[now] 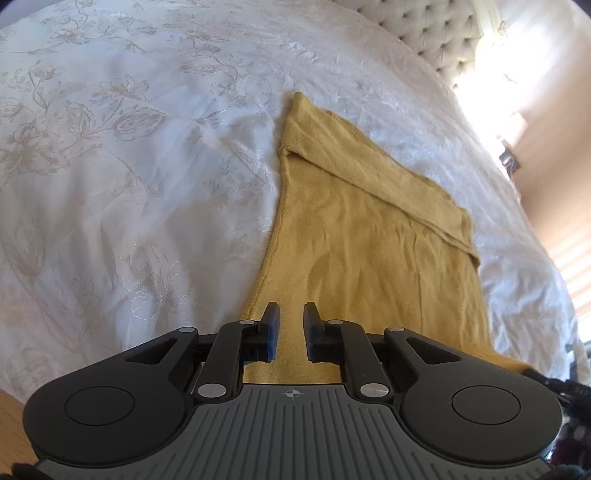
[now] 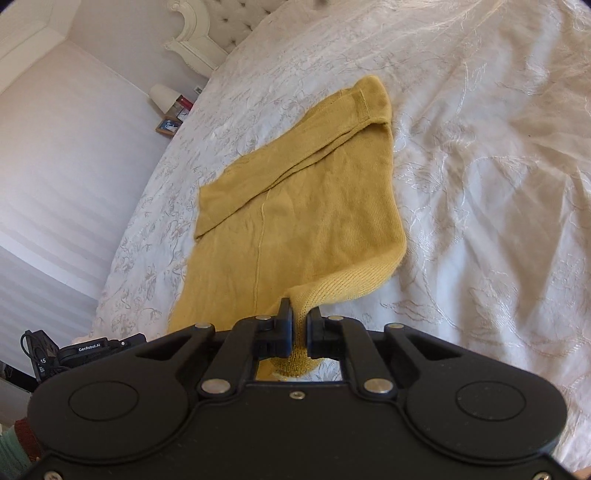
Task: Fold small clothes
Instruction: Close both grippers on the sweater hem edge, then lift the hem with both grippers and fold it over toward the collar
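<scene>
Garment: a mustard-yellow knit sweater lay partly folded on the bed, one sleeve laid slantwise across its body.
Hem: the ribbed near edge of the sweater was lifted off the bedspread, toward the grippers.
Right gripper: pressed together, pinching the ribbed hem corner.
Left gripper: jaws drawn close with sweater fabric between them; whether the pads pressed on it could not be told from the view.
Bedspread: white, embroidered with flowers, under and around the sweater.
Headboard: tufted, beyond the sweater's far end.
Writing: "GenRobot.AI" on a black device left of the sweater's near edge.
</scene>
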`<state>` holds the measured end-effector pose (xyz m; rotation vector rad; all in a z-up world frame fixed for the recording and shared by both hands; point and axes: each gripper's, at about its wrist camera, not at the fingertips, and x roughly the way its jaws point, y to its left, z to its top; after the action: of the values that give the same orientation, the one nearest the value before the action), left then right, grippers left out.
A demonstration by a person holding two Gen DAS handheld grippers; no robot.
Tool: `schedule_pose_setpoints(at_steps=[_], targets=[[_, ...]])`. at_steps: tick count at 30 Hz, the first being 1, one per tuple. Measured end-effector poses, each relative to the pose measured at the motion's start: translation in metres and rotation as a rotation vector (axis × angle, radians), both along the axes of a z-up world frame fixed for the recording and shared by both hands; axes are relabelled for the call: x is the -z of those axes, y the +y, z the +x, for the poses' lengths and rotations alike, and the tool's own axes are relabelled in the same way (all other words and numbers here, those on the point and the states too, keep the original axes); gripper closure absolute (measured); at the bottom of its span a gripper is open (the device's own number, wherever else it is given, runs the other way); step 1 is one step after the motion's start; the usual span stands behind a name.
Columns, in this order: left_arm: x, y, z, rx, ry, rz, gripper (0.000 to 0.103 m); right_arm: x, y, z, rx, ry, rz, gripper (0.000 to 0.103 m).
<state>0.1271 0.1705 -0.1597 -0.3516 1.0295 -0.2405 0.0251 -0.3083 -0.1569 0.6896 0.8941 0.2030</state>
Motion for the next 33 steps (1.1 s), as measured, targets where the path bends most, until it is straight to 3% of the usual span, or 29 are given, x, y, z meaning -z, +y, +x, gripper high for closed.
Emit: schedule_pose_setpoints(at_steps=[6, 9, 12, 16, 17, 18, 19, 22, 27, 33], targets=[[0.028, -0.013, -0.017, 0.094, 0.017, 0.161, 0.062, 0.013, 0.003, -0.001, -0.021, 0.057, -0.027, 0.089], [0.041, -0.015, -0.031, 0.078, 0.037, 0.215, 0.06, 0.018, 0.003, -0.008, -0.023, 0.08, -0.031, 0.089], [0.05, -0.014, -0.037, 0.055, 0.054, 0.219, 0.058, 0.021, 0.004, -0.013, -0.023, 0.093, -0.036, 0.089], [0.06, -0.018, -0.031, 0.104, 0.103, 0.111, 0.059, 0.023, 0.004, -0.016, -0.021, 0.102, -0.041, 0.089], [0.062, -0.022, -0.028, 0.126, 0.135, 0.082, 0.064, 0.023, 0.004, -0.016, -0.021, 0.101, -0.041, 0.089], [0.062, -0.024, -0.027, 0.143, 0.14, 0.065, 0.086, 0.023, 0.004, -0.016, -0.021, 0.099, -0.042, 0.089], [0.059, -0.025, -0.026, 0.153, 0.133, 0.05, 0.095, 0.023, 0.005, -0.016, -0.02, 0.097, -0.042, 0.089], [0.051, -0.022, -0.026, 0.145, 0.12, -0.056, 0.095, 0.02, 0.004, -0.018, -0.009, 0.086, -0.032, 0.089], [0.012, -0.018, -0.014, 0.072, 0.025, -0.144, 0.096, -0.001, 0.001, -0.008, 0.015, 0.021, -0.009, 0.089], [-0.033, -0.017, 0.031, -0.013, -0.106, -0.218, 0.096, -0.026, -0.007, 0.029, 0.06, -0.073, 0.003, 0.089]])
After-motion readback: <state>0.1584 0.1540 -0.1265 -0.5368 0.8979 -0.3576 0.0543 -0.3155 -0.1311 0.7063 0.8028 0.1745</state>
